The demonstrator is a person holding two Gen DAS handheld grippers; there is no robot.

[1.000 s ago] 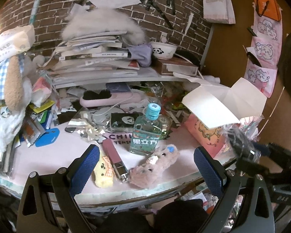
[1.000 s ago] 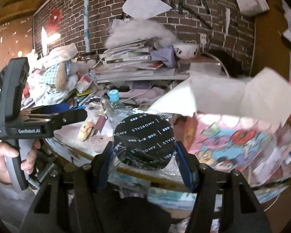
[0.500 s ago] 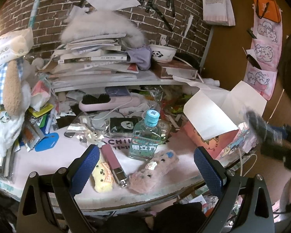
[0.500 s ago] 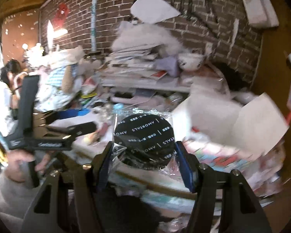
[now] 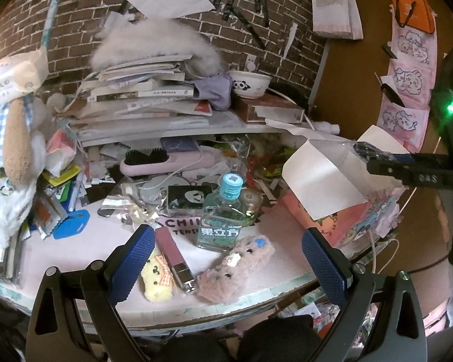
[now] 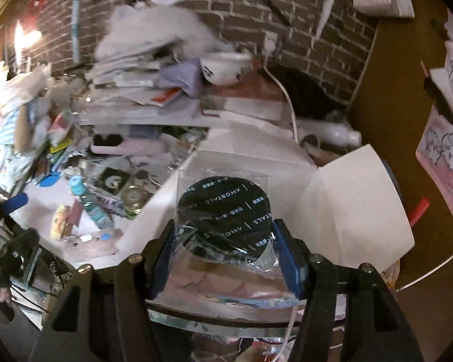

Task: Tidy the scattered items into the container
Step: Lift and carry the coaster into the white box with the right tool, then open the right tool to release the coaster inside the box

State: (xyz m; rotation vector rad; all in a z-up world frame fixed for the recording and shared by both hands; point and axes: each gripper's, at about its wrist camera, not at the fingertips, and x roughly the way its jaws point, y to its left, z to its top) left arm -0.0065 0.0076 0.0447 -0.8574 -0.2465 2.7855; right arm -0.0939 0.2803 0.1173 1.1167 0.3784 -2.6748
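My right gripper clamps the black wrapped disc over the open box. Left gripper open above the fuzzy pink pouch

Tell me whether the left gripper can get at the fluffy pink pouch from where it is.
Probably yes. The left gripper is open and empty, and the fluffy pink pouch lies between its fingers near the table edge, nothing on top. The lipstick tube beside it may get nudged.

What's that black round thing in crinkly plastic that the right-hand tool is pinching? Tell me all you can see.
The black disc is flat and round, with white "AMORTALS" lettering around its face, sealed in a clear, wrinkled plastic wrapper. The right gripper clamps it by the lower edges, face to the camera, above the open white-flapped box.
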